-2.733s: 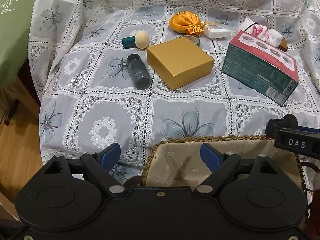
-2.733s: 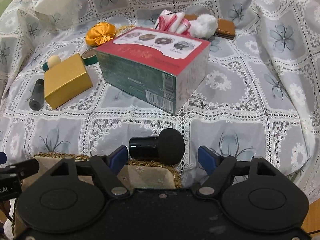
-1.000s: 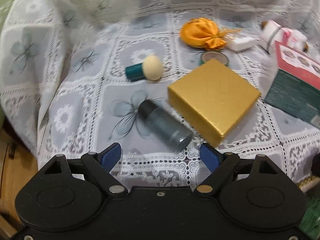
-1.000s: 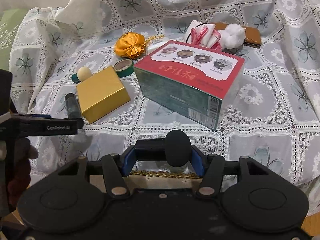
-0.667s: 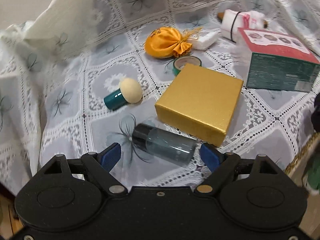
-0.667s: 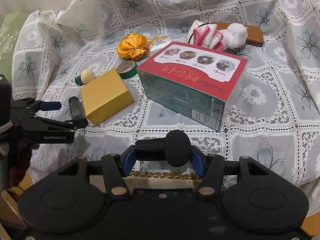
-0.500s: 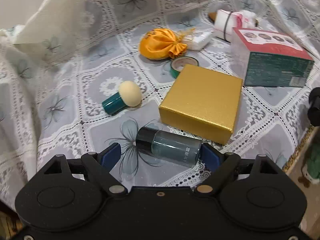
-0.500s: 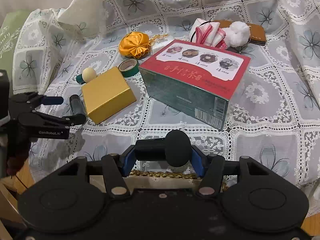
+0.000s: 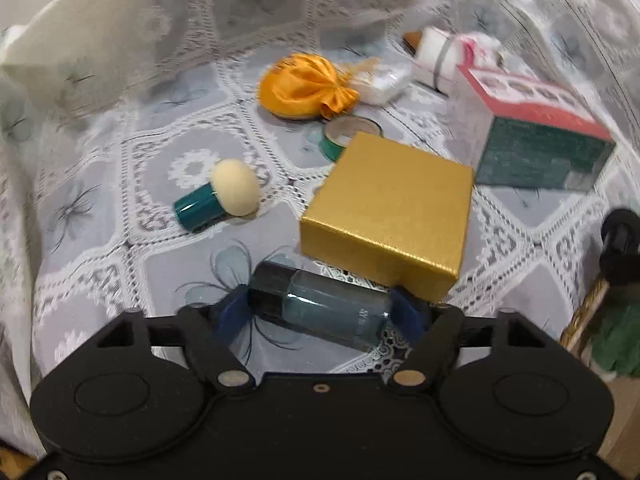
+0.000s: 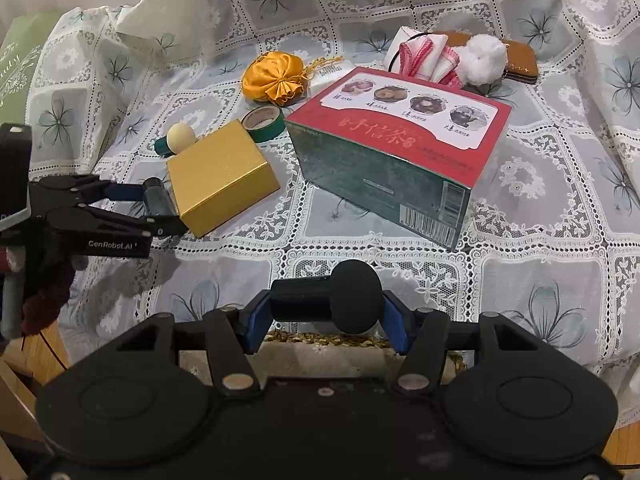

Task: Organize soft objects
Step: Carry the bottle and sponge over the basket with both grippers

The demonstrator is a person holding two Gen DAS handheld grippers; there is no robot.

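My left gripper (image 9: 320, 314) has its blue pads closed against both ends of a dark teal bottle (image 9: 320, 306) that lies on the lace cloth beside a gold box (image 9: 388, 208). The same gripper (image 10: 136, 204) and the bottle (image 10: 158, 200) show at the left of the right wrist view. My right gripper (image 10: 324, 322) is shut on a black sponge puff with a black handle (image 10: 328, 300) and holds it over a woven basket (image 10: 320, 338). An orange satin pouch (image 10: 276, 78), a cream sponge puff (image 9: 228, 196), a white pompom (image 10: 482, 58) and a folded cloth (image 10: 424, 54) lie further back.
A red and green tea box (image 10: 396, 148) stands in the middle. A green tape roll (image 10: 264, 122) lies between the gold box and the pouch. A brown wallet (image 10: 520, 62) lies at the back right. A green cushion (image 10: 16, 68) is at the left edge.
My left gripper moved from over the basket to the left, came down over the dark teal bottle and closed on it. My right gripper closed on the black puff and holds it still.
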